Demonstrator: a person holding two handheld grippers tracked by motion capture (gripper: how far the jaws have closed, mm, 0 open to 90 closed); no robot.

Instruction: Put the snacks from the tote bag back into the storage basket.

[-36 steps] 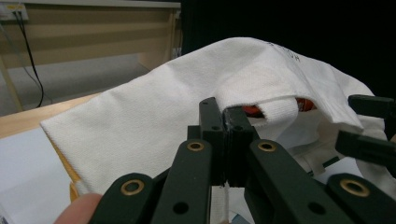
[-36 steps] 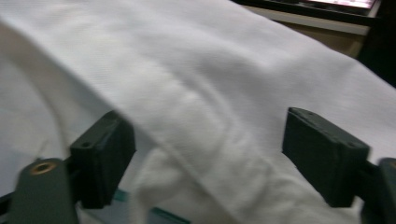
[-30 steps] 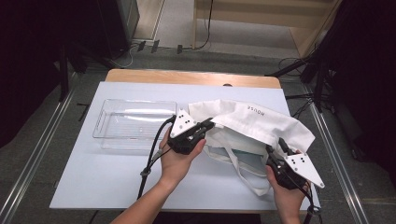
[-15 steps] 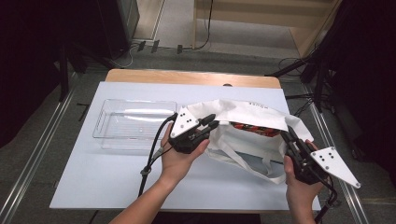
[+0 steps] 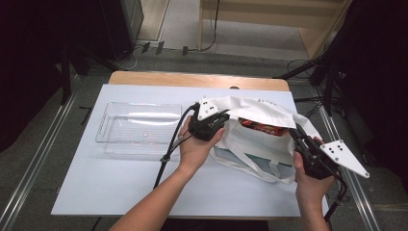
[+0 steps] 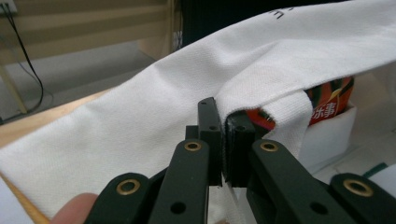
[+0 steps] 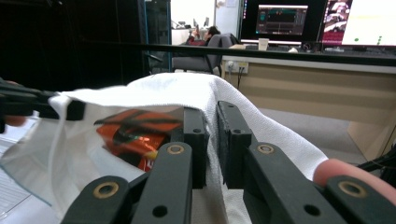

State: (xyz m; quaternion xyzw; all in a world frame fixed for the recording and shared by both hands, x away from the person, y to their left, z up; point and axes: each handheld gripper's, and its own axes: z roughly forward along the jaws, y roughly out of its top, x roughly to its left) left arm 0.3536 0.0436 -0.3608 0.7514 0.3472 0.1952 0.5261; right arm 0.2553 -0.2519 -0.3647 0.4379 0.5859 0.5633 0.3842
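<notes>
White table: white cloth bag, mouth open.

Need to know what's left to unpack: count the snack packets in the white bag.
1: an orange-red snack packet inside the open white bag. Others may be hidden underneath.

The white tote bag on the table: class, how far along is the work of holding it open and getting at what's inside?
Done: both claws grip the tote bag, left claw and right claw each shut on its rim, mouth held open. In hand: the orange snack packet shows inside. Left: nothing lies in the clear tray yet; the packet likely goes there.
</notes>
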